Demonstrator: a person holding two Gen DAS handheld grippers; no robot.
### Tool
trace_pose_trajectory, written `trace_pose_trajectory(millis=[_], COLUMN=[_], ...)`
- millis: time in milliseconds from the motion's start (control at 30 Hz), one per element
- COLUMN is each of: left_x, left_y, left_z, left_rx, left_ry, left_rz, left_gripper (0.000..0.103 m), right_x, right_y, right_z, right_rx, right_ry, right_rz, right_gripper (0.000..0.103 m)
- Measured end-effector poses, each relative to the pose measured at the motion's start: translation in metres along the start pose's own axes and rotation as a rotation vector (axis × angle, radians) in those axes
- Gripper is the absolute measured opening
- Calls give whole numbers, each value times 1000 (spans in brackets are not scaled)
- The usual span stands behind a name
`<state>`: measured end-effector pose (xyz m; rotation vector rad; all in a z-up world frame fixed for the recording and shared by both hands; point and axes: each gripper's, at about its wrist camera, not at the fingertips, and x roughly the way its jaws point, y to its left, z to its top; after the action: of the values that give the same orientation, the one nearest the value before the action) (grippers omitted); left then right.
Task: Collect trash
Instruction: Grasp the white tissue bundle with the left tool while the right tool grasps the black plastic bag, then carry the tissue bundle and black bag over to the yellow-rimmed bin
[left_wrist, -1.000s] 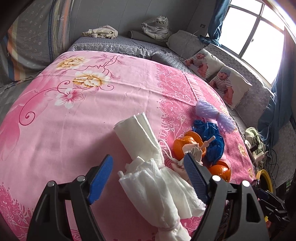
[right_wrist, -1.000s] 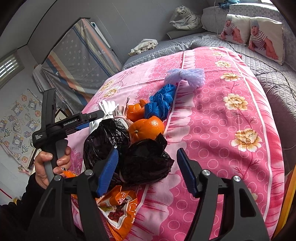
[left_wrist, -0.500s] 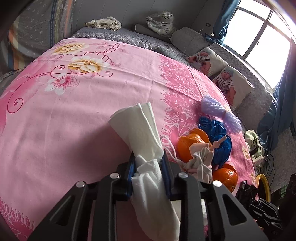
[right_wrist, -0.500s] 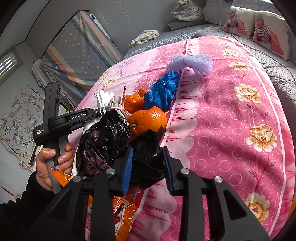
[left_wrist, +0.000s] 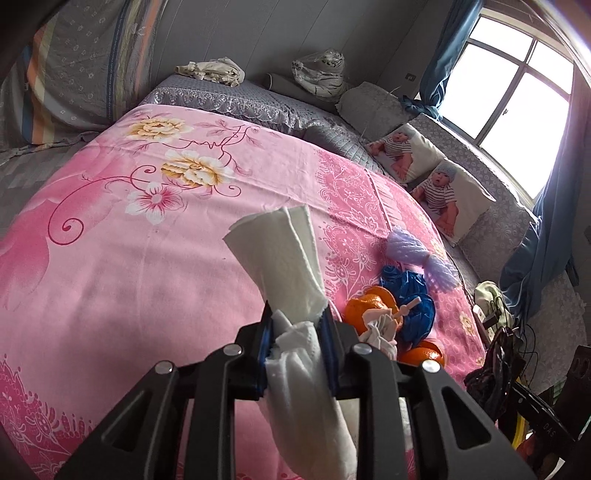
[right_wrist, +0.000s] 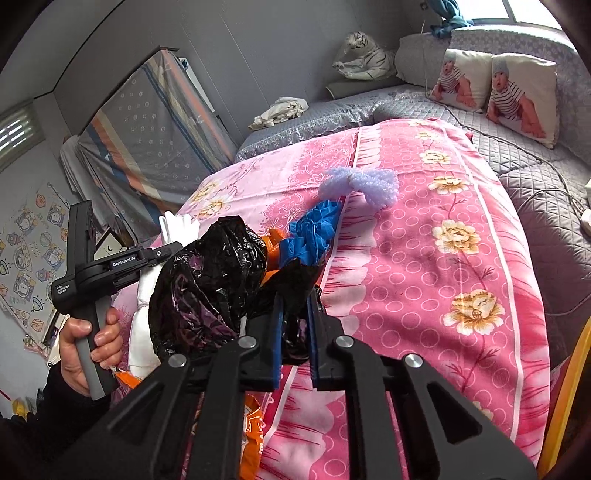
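A wad of white paper towel (left_wrist: 295, 280) is clamped between the pads of the left gripper (left_wrist: 297, 332), with its folded end standing up ahead of the fingertips and its tail hanging back below the jaws. The rim of a black plastic bag (right_wrist: 218, 280) is pinched by the right gripper (right_wrist: 293, 325), whose jaws are closed hard on the thin film; the bulk of the bag billows out to the left of that tool and just ahead of it. The collecting is judged to be at an early stage: one piece of trash is gripped and the bag is held, but nothing can be seen to have been dropped inside. Several items are left on the pink bedspread (left_wrist: 155, 273), ahead of the left gripper and to its right: orange peel (left_wrist: 369, 306), a crumpled blue bag (left_wrist: 410, 299), a lilac foam net (left_wrist: 421, 254) farther out, and a small crumpled tissue (left_wrist: 380, 328) close by. An orange snack wrapper (right_wrist: 251, 435) lies beneath the right gripper. The paper towel would presumably be carried into the bag's mouth before the rest are taken.
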<state>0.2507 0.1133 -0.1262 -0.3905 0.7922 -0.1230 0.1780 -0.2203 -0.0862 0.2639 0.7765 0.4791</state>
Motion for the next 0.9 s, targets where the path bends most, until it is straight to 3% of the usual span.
trace_pose_trajectory(millis=[367,900], left_x=[-50,-85], left_y=[-1,-39], left_z=[14,18], left_rx=[21,91], left_ry=[-108,-166], left_rz=[16,-21], left_gripper=[21,21], right_x=[-30,-83], right_y=[-1,-32], right_z=[9,14], right_rx=[15,102], right_ry=[-60,-184], right_rz=[-33,-109], right_gripper=[10,10])
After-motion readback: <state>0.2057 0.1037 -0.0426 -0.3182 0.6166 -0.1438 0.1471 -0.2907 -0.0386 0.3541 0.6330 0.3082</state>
